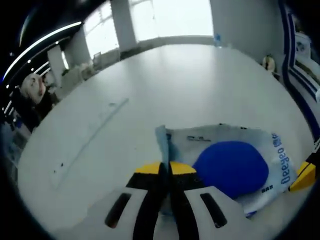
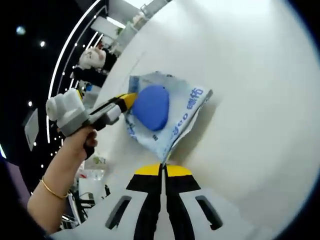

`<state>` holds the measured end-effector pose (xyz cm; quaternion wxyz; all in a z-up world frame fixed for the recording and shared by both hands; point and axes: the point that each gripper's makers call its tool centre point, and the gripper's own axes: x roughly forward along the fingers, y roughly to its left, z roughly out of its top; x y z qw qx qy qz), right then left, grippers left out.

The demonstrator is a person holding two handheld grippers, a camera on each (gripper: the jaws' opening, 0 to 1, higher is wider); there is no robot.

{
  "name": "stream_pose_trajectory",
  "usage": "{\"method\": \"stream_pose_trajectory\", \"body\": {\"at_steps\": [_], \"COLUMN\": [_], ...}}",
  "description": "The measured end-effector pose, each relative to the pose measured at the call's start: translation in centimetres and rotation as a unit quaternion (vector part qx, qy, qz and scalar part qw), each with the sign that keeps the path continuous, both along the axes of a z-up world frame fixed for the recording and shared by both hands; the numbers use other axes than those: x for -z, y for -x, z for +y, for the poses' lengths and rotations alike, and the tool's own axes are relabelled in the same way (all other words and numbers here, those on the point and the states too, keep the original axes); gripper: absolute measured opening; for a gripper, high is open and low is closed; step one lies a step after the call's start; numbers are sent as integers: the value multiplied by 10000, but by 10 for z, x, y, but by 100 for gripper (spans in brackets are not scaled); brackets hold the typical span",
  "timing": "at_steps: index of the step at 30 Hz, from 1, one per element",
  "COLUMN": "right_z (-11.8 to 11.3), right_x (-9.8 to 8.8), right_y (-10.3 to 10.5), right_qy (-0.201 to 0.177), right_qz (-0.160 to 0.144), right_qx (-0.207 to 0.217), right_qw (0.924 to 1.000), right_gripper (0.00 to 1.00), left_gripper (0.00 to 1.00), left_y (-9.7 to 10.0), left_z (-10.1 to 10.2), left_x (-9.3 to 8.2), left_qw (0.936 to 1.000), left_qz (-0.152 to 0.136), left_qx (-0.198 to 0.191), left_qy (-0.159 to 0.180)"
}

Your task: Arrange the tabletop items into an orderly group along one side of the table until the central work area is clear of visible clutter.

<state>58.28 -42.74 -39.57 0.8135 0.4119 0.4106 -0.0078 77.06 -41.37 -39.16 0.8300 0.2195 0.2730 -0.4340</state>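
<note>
Showroom or exhibition hall: beyond the left gripper's jaws a broad white table [image 1: 200,85] reaches bright windows [image 1: 170,17]; curved ceiling light strips [image 2: 65,65] and plush toys [image 2: 95,57] stand left of the right gripper's jaws.

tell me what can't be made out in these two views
- Printed text on the white packet: blurred and warped in the left gripper view, too small in the right gripper view.
- Packet edge between the left gripper jaws: covered by the jaws.
- Packet corner at the right gripper: hidden behind its tips.
- Blue shape on the packet: printed or separate, unclear.
</note>
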Motion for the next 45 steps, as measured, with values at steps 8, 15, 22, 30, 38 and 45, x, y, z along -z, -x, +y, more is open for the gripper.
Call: {"method": "stream_pose_trajectory", "body": {"at_steps": [8, 15, 22, 30, 38, 45], "right_z": [-10, -26, -26, -51, -70, -65], "right_x": [-6, -15, -27, -47, -40, -23], "right_y": [-5, -10, -13, -17, -27, -35], "right_qy": [459, 1044, 1614, 1853, 2033, 1852], "right_qz": [-213, -421, -702, -959, -851, -619], "right_qx": [-183, -380, -692, -388, -516, -534], "right_qw": [9986, 9929, 9820, 9772, 9740, 9793], "right_gripper": [1, 1, 1, 1, 29, 31], "left_gripper": [0, 0, 0, 0, 0, 0], "left_y": [-1, -3, 2, 4, 4, 3], "left_z": [0, 11, 29, 39, 38, 38], "left_x": [-1, -7, -13, -10, -8, -7], "left_qw": [9996, 9985, 9976, 9965, 9963, 9964], "left_qz": [-167, -245, -108, -6, -43, -38], "left_qx": [-141, -325, -570, -755, -751, -754], "left_qy": [-176, -364, -380, -346, -408, -377]}}
